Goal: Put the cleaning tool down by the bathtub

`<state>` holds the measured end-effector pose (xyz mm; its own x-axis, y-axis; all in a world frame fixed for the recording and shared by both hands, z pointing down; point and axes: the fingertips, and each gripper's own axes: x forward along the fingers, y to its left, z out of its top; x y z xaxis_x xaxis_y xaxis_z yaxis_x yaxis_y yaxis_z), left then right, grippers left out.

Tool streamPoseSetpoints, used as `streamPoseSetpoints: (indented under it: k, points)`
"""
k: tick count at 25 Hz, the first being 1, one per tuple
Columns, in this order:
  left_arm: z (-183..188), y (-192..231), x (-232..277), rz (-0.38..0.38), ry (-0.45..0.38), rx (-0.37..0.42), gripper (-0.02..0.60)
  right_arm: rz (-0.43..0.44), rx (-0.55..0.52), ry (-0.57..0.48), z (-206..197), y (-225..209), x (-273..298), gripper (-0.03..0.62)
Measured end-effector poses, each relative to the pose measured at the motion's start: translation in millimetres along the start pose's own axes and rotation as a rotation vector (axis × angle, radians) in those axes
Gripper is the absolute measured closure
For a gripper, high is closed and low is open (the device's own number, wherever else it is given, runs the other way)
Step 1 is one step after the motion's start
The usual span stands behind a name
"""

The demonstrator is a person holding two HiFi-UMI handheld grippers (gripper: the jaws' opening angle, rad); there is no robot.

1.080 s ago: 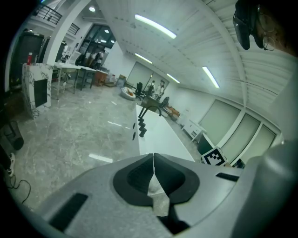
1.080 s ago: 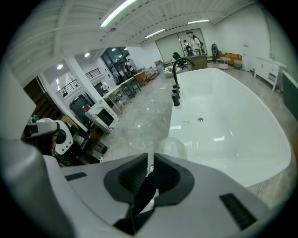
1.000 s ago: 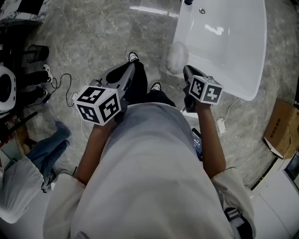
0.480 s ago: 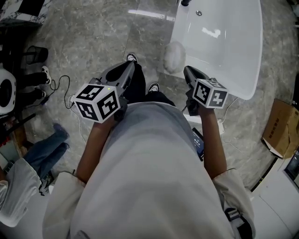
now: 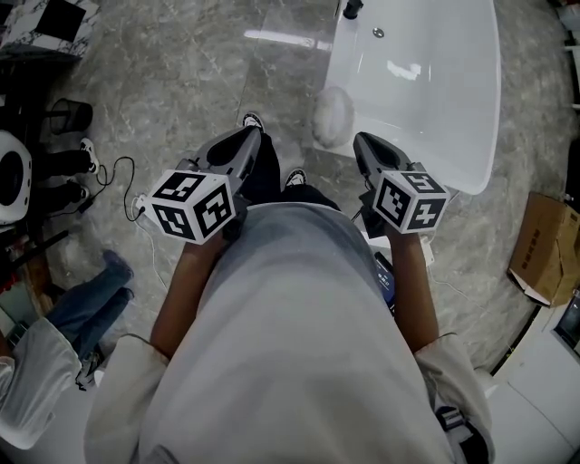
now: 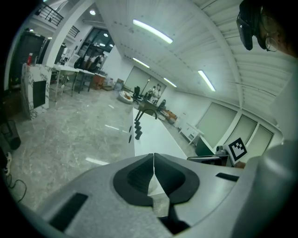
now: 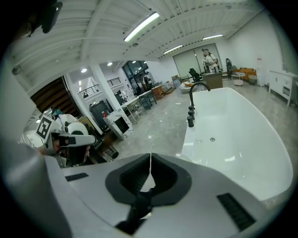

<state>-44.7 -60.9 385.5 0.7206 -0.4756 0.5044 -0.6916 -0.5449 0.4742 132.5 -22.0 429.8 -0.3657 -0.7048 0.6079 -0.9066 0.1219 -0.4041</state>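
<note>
The cleaning tool (image 5: 333,115), a white fluffy pad, lies on the floor against the outer side of the white bathtub (image 5: 444,100), apart from both grippers. My right gripper (image 5: 361,140) hangs just right of and nearer than the pad. Its jaws have just been closing and now meet, with nothing between them (image 7: 150,155). Ahead of them lie the bathtub (image 7: 242,135) and its black faucet (image 7: 192,109). My left gripper (image 5: 246,136) is held over the person's legs, its jaws also shut and empty (image 6: 153,155).
A cardboard box (image 5: 544,249) sits on the grey marble floor right of the tub. A black cable (image 5: 127,181) and a wire basket (image 5: 72,116) lie at the left, near another person's jeans (image 5: 91,294). The tub's faucet (image 5: 352,9) is at its far end.
My right gripper has drawn up and back from the fluffy pad, which stays on the floor by the tub. The left gripper has hardly moved.
</note>
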Motion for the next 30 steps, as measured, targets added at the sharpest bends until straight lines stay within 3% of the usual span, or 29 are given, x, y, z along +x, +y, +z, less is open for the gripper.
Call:
streamPoseSetpoints:
  k: [13, 18, 30]
  points:
    - [-22, -20, -7, -0.020, 0.009, -0.006, 0.571, 0.039, -0.021, -0.029, 6, 9, -42, 0.582]
    - [-30, -28, -6, -0.030, 0.021, -0.032, 0.571, 0.112, 0.005, -0.006, -1, 13, -55, 0.583]
    - [-38, -41, 10, -0.057, 0.051, -0.035, 0.571, 0.139, 0.011, 0.000, -8, 8, -63, 0.582]
